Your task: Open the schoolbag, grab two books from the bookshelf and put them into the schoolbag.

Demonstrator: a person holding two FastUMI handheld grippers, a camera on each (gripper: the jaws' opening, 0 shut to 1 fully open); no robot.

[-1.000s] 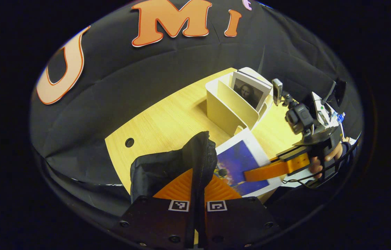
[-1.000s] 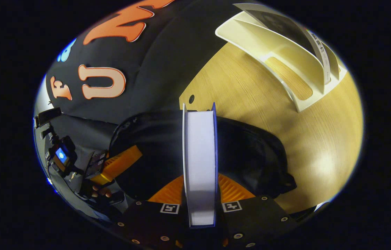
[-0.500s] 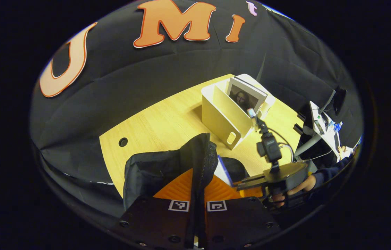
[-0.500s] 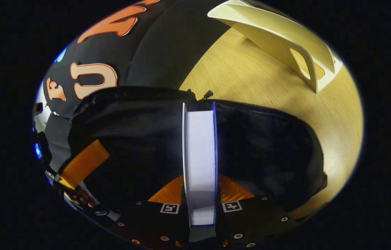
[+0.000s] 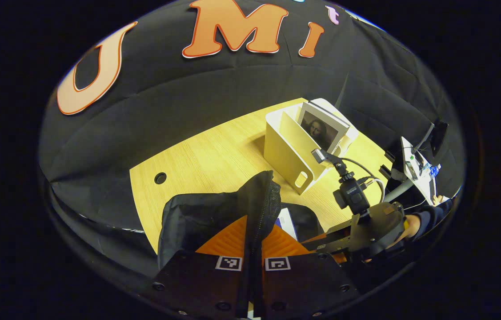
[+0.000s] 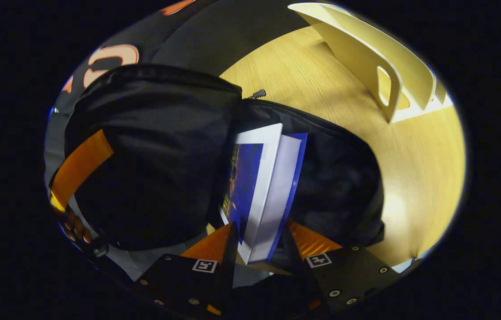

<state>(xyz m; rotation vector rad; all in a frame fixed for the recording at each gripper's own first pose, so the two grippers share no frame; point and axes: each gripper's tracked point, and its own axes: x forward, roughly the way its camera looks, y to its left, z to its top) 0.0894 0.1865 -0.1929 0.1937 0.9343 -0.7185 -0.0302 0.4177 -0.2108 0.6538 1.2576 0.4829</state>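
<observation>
Right gripper view shows book (image 6: 263,191) inside schoolbag (image 6: 157,155)

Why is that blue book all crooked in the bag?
The blue book leans sideways in the schoolbag's opening, between the right gripper's spread fingers. It looks just let go. The left gripper pinches the bag's edge.

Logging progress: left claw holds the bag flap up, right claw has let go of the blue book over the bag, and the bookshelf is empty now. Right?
Not quite: the bookshelf is not empty. The left gripper view shows one book standing in it. The rest holds: left claw pinches the flap, right claw open around the blue book.
</observation>
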